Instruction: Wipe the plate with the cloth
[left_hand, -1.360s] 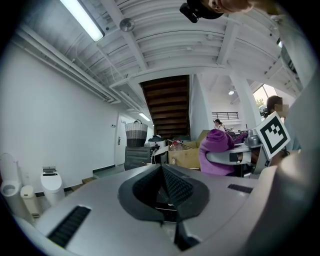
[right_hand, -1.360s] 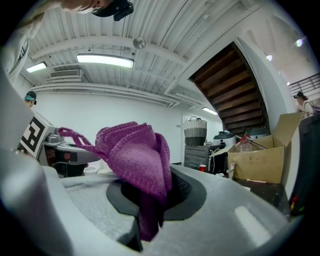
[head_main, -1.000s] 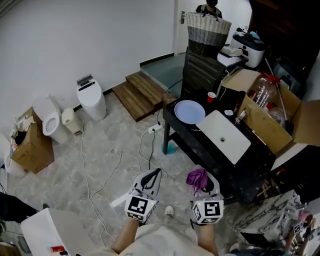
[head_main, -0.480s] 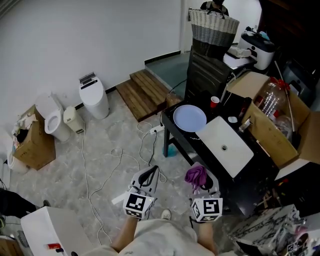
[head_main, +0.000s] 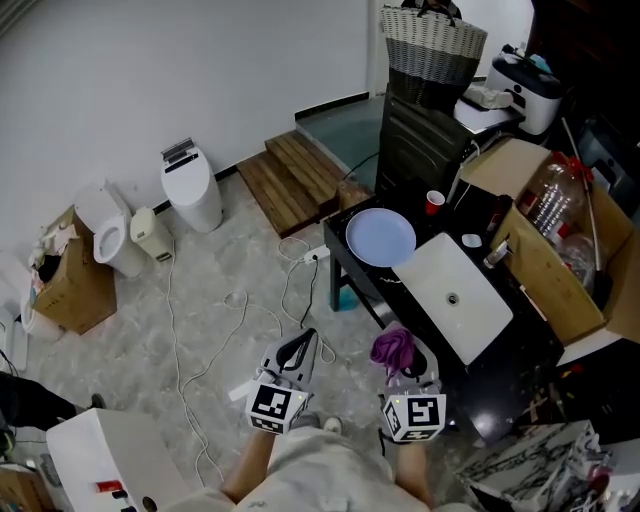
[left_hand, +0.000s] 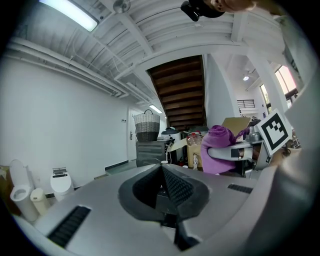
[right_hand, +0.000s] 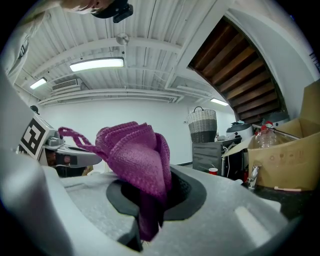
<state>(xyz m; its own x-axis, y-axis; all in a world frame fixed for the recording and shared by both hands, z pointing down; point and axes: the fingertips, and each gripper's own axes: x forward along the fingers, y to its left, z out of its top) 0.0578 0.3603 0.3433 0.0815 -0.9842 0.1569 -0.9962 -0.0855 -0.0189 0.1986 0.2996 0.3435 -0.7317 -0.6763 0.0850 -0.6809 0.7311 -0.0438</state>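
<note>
Pinching the cloth (head_main: 393, 349), right gripper (head_main: 404, 366) faces the plate (head_main: 380, 237) (left gripper (head_main: 303, 343) closed).

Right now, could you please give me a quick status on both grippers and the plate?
Left gripper shut, empty. Right gripper shut on purple cloth. Plate bare on black table, unobstructed.

cloth (right_hand: 135, 150): purple, knitted weave
plate (head_main: 381, 237): pale blue, plain
surface (head_main: 390, 295): black
panel (head_main: 455, 297): white
cup (head_main: 434, 200): red
basket (head_main: 432, 40): woven, cream band above grey
left gripper (head_main: 308, 342): grey, dark ribbed jaws, cube with black-and-white square markers
right gripper (head_main: 400, 362): pale grey, cube with the same black-and-white markers
floor (head_main: 220, 300): pale grey, marbled
step (head_main: 300, 180): brown wooden planks
box (head_main: 540, 260): tan cardboard
</note>
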